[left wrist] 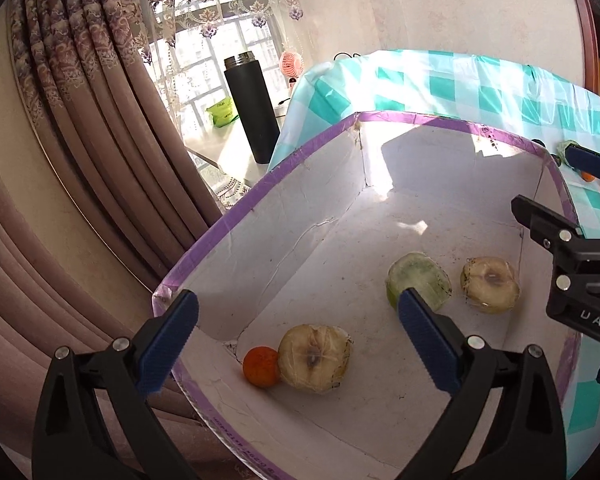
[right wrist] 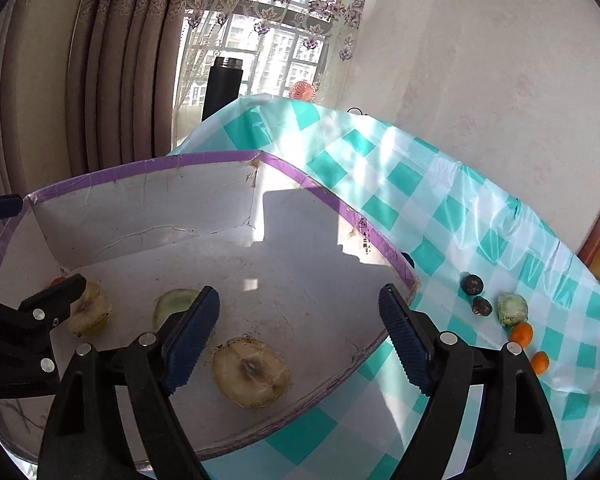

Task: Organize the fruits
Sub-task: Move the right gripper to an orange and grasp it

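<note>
Four fruits lie on the floor of the white cardboard box (left wrist: pixel 292 184) with the purple-taped rim. A small orange fruit (left wrist: pixel 261 366) sits in the box's near left corner, touching a pale yellowish apple-like fruit (left wrist: pixel 315 358) just beside it. Toward the box's right wall lie a pale green wrapped fruit (left wrist: pixel 424 276) and a second yellowish fruit (left wrist: pixel 490 284), near each other but apart.

Over the box hangs the left gripper (left wrist: pixel 296 344), its blue fingers (left wrist: pixel 168 344) spread wide with nothing between them; one finger stands outside the box's left wall, the other over the green fruit. The right gripper (right wrist: pixel 300 344) also stands released and empty, one blue finger (right wrist: pixel 192 340) inside the box, the other past its right rim.

Beyond the box's right wall, on the teal-and-white checked table (right wrist: pixel 440 216), lie two dark round fruits (right wrist: pixel 472 284), a pale green fruit (right wrist: pixel 513 309) and two small orange fruits (right wrist: pixel 522 334), close together; what kind the dark ones are is hard to say from this view.

Behind the box's far left corner stand a black flask (left wrist: pixel 252 108), a small pink fan (left wrist: pixel 291 63) and a green packet (left wrist: pixel 221 112) by a window with patterned curtains (left wrist: pixel 100 80)
</note>
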`<state>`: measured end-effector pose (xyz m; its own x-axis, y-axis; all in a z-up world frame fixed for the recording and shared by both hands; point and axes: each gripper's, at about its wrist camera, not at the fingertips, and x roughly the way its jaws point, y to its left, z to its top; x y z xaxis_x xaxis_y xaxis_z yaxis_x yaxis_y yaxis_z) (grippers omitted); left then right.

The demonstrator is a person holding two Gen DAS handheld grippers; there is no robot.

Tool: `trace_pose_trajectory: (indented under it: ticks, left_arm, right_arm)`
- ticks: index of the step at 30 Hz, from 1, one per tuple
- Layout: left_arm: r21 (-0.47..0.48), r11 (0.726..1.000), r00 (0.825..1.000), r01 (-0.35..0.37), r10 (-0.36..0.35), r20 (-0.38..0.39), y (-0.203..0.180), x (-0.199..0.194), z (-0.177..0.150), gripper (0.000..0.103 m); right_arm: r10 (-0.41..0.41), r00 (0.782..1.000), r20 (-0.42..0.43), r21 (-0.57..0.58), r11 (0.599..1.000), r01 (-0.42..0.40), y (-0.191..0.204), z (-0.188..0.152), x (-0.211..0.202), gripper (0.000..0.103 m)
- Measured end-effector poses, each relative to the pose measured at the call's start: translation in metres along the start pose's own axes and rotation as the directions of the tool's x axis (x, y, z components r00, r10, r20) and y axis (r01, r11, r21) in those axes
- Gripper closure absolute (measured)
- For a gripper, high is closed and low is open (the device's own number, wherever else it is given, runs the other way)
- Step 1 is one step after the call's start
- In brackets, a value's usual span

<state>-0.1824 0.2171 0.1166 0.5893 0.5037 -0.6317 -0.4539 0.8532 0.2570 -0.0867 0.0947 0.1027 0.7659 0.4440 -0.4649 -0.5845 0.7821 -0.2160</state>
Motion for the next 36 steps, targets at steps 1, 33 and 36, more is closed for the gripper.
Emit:
trace_pose_trajectory:
  ticks: [1, 33, 36]
  left_arm:
    - [0.003, 1.000, 1.000, 0.002, -0.002, 0.020, -0.004, -0.005, 0.002, 0.003]
    - [0.011, 0.723, 0.723, 0.691, -0.690, -0.035, -0.293, 0.042, 0.004, 0.002]
    - [-0.030, 0.715, 0.711, 0.699, -0.699, -0.079, -0.292, 0.052, 0.005, 0.002]
  right_arm:
    - [-0.006, 0.999, 0.034, 0.039, 0.999, 0.005, -0.012, -0.003, -0.008, 0.017]
    - [-0.226, 0.919, -0.324, 0.635, 0.667, 0.389, -0.298, -0.172, -0.001, 0.016]
    - [-0.242, 0.906, -0.346, 0.599, 0.687, 0.412, -0.316, -0.163, 0.017, 0.020]
